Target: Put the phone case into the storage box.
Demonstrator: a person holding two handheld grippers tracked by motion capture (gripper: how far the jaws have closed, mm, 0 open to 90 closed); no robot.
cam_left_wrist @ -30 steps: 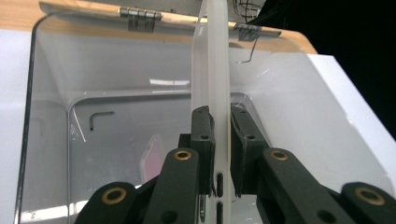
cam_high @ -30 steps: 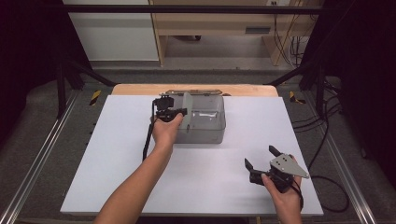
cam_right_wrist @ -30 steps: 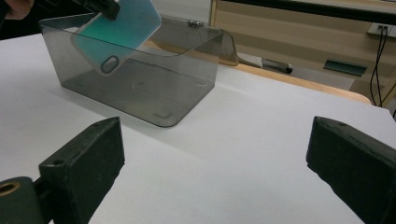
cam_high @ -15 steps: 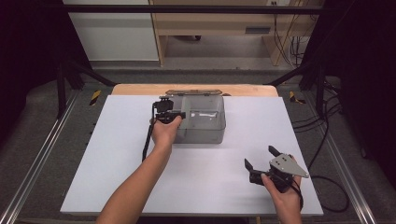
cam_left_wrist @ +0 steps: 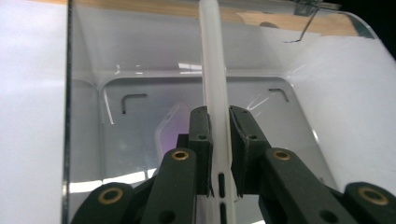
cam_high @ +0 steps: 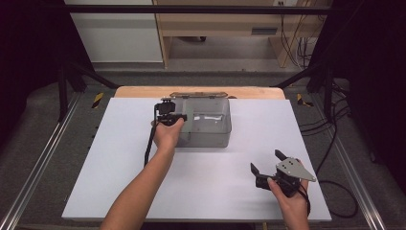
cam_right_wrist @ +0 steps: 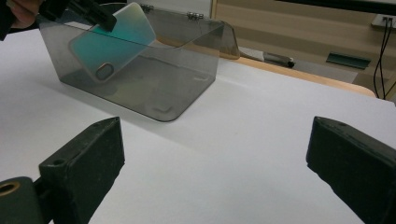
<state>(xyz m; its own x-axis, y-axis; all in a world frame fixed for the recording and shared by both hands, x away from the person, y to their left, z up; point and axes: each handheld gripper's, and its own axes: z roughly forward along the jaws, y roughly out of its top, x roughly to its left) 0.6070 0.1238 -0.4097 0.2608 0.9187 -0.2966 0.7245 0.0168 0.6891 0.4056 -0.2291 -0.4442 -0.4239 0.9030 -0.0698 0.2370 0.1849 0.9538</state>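
A translucent phone case [cam_left_wrist: 215, 70] with a teal-to-pink sheen [cam_right_wrist: 116, 42] hangs tilted inside an open smoky-clear plastic box [cam_high: 210, 136]. My left gripper [cam_high: 184, 117] reaches over the box's left wall and is shut on the case's edge. In the left gripper view the gripper [cam_left_wrist: 219, 112] has a pad on each side of the case; the jaws have just been opening a trifle with the case still between them. My right gripper [cam_high: 266, 161] rests near the front right of the white table, open with nothing between its jaws [cam_right_wrist: 215, 140].
The box's hinged lid [cam_high: 198, 95] lies folded back behind it, over the wooden strip [cam_high: 258, 92] at the table's far edge. The white tabletop [cam_high: 119, 167] spreads around the box. Cables [cam_high: 335, 143] trail off the right side.
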